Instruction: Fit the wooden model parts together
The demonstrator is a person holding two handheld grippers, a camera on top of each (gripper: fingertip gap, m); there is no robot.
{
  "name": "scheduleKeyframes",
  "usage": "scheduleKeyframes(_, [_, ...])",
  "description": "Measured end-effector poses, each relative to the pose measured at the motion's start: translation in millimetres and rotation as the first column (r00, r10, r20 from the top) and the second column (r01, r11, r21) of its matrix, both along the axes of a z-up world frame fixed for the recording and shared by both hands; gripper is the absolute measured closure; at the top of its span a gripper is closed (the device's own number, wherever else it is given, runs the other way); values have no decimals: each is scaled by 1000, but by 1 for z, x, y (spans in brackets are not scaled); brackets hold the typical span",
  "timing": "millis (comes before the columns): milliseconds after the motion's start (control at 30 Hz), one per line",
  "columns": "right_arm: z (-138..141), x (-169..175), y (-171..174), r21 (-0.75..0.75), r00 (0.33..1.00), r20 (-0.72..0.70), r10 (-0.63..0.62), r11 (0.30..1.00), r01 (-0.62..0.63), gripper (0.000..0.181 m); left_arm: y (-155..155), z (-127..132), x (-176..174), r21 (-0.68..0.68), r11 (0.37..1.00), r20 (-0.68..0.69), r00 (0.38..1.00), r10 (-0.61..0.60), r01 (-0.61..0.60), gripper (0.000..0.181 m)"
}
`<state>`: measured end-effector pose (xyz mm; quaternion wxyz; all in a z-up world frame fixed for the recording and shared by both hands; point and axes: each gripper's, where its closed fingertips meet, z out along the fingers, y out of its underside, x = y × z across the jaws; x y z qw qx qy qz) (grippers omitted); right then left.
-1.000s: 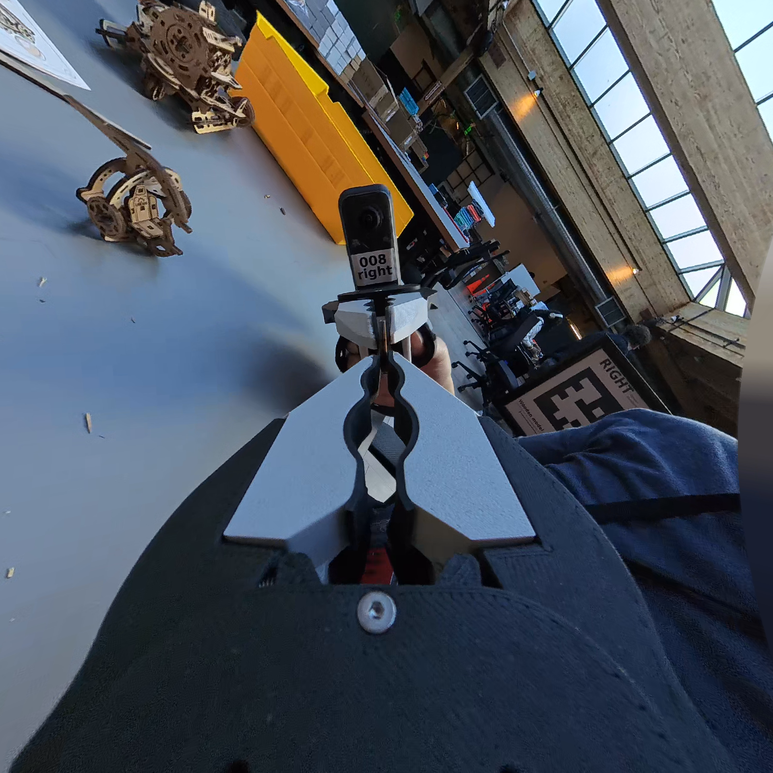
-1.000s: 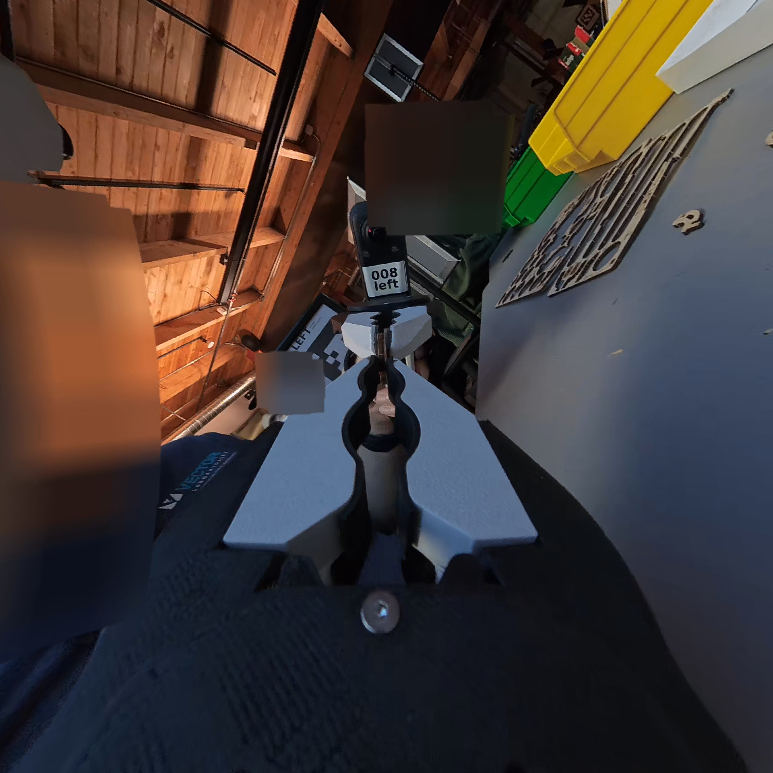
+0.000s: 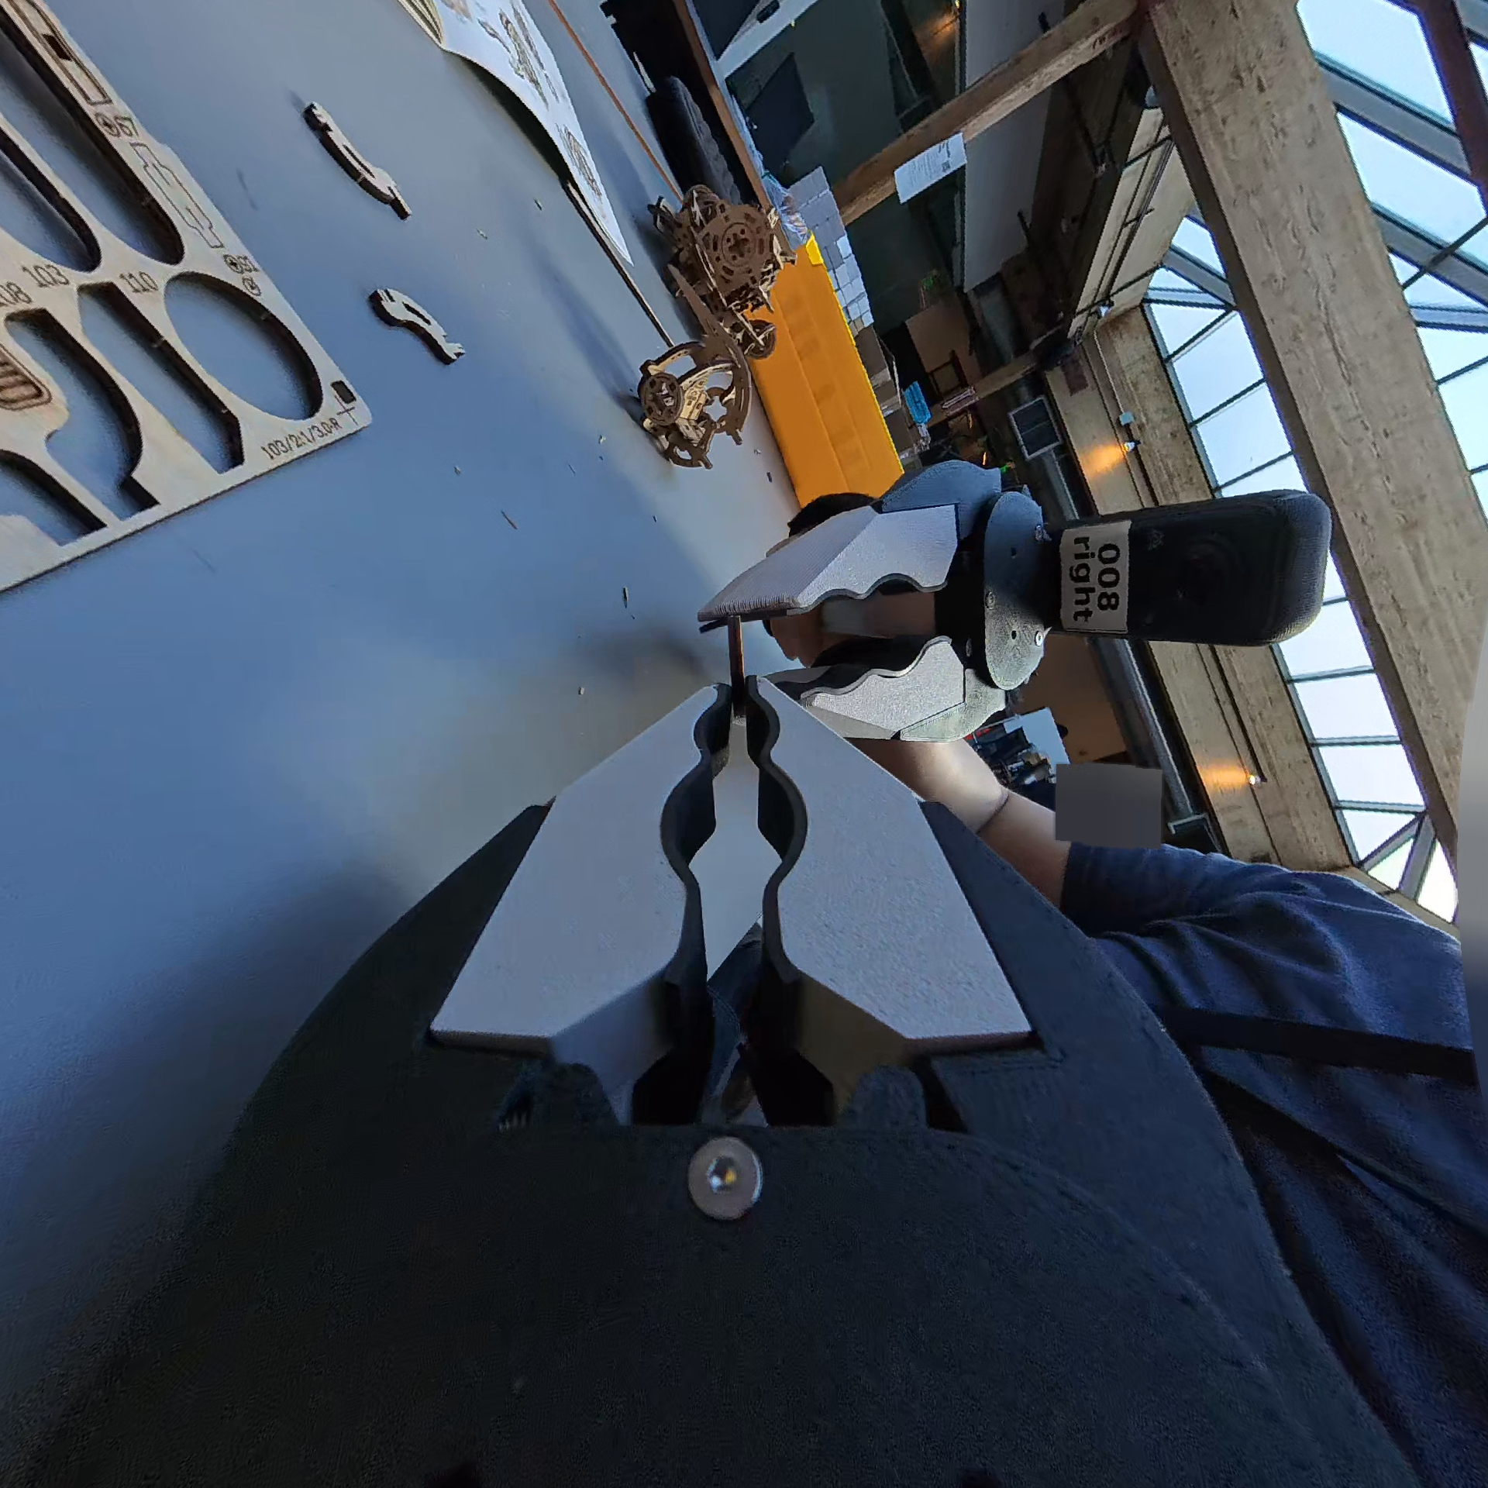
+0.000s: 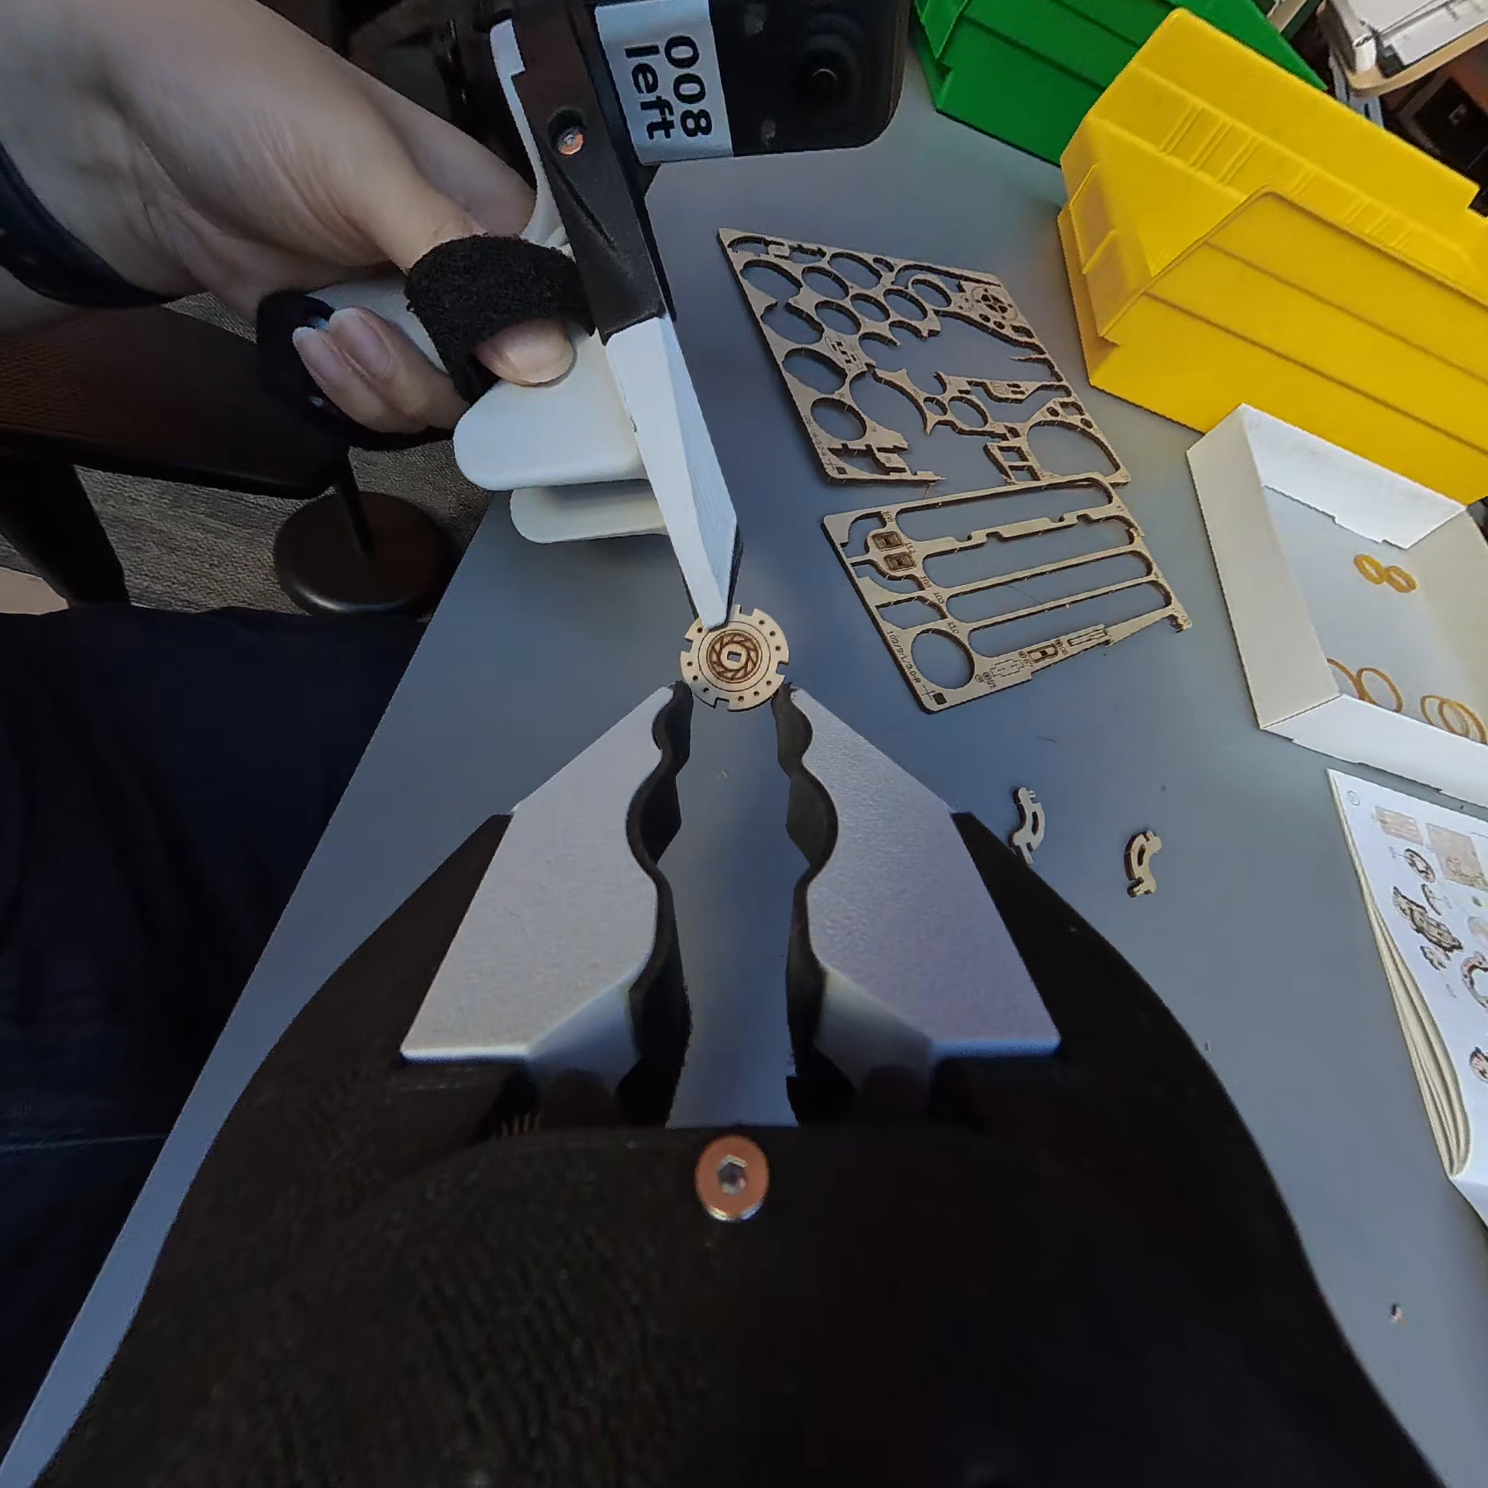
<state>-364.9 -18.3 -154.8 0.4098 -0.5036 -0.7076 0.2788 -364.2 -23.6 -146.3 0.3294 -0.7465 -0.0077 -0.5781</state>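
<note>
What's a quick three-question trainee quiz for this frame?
1. True or false: the left tool is shut on the wooden disc.
2. The right tool is: A) shut on the disc; B) open, with a fingertip on either side of the disc; C) out of view.
3. Fill in: ___ small loose wooden pieces lie just right of the right tool in its own view.

Key: 1 true; 2 B; 3 two.
</note>
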Motion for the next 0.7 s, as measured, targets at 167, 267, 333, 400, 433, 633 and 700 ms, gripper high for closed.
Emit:
scheduleKeyframes(167, [-1, 0, 0, -62, 1000, -3, 2, 998, -2, 160, 1, -2, 1, -4, 1000, 17, 1000, -3, 3, 180])
scheduleKeyframes(267, [0, -2, -1, -76, 1000, -12, 5, 997, -6, 158, 1, -1, 1, -2, 1000, 22, 1000, -4, 4, 180])
scheduleKeyframes(333, [-1, -2, 0, -76, 1000, -9, 2, 997, -2, 160, 1, -2, 0, 1, 1000, 17, 1000, 0, 0, 180])
scheduleKeyframes(400, [0, -3, 0, -81, 1000, -11, -1, 997, 1, 160, 1, -1, -1, 4, 1000, 29, 1000, 7, -7, 180])
scheduleKeyframes(433, [1, -4, 1, -90, 1000, -11, -5, 996, 4, 161, 2, 0, -2, 9, 1000, 36, 999, 15, -15, 180])
scheduleKeyframes(633, [-8, -23, 38, -162, 992, 47, -113, 980, 119, 160, 21, -3, -41, 65, 976, -75, 974, 212, -208, 164])
scheduleKeyframes(700, [-13, -33, 53, -192, 985, 80, -151, 968, 164, 160, 24, -4, -55, 96, 964, -163, 951, 261, -248, 167])
